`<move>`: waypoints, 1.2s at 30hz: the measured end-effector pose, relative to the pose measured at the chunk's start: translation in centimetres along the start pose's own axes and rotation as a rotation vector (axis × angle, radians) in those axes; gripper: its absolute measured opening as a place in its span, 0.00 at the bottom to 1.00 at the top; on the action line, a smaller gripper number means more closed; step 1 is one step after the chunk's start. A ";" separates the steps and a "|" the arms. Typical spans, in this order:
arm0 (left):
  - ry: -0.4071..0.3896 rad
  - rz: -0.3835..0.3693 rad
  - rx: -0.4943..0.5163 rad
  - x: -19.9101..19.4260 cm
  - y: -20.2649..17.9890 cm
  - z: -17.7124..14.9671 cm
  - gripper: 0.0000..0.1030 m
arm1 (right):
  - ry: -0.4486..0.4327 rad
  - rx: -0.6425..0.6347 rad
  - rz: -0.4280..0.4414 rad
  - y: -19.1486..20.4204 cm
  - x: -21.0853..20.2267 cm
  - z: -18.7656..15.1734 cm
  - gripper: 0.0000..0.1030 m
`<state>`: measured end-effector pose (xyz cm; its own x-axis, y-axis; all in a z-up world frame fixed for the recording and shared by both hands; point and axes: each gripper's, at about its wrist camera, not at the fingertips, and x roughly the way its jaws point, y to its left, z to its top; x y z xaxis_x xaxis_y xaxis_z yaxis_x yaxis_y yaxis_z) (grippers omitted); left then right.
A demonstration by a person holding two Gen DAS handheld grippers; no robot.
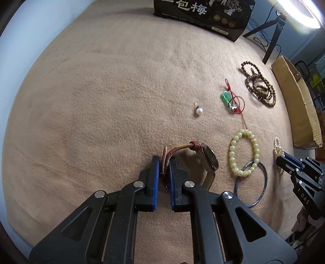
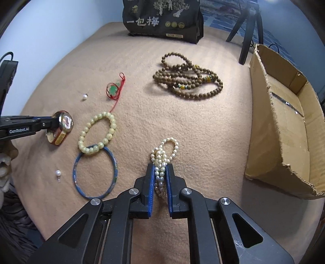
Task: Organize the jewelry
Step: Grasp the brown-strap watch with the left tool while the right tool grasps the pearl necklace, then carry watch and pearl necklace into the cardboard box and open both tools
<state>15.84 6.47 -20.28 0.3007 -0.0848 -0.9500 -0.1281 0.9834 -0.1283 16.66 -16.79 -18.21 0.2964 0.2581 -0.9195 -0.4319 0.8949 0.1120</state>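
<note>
My left gripper (image 1: 163, 162) is shut on the red-brown strap of a watch (image 1: 209, 159); the watch also shows at the left of the right wrist view (image 2: 64, 126). My right gripper (image 2: 160, 168) is shut on a white pearl strand (image 2: 162, 156), also seen in the left wrist view (image 1: 277, 148). On the tan cloth lie a pale yellow bead bracelet (image 2: 97, 132), a blue bangle (image 2: 95, 172), a green pendant on red cord (image 2: 113, 90), brown wooden beads (image 2: 186, 79) and two loose pearl pendants (image 2: 85, 96) (image 2: 58, 173).
An open cardboard box (image 2: 284, 126) stands at the right edge of the cloth. A dark printed bag (image 2: 162, 18) stands at the back. Tripod legs (image 2: 245, 34) rise behind the box.
</note>
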 end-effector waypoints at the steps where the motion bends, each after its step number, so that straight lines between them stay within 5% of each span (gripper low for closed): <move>1: -0.007 -0.003 0.000 -0.2 0.0 0.0 0.07 | -0.009 0.000 0.002 0.0 -0.3 0.1 0.09; 16: -0.122 -0.110 0.005 -4.9 -3.3 1.3 0.07 | -0.227 0.064 0.037 -1.1 -7.9 2.2 0.08; 36: -0.196 -0.288 0.130 -7.9 -16.5 3.8 0.07 | -0.384 0.255 -0.110 -10.9 -13.6 2.1 0.08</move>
<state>19.15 -8.44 -9.57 0.4834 -0.3410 -0.8063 0.1057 0.9370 -0.3330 19.12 -29.35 -6.12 0.6428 0.2298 -0.7307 -0.1717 0.9729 0.1549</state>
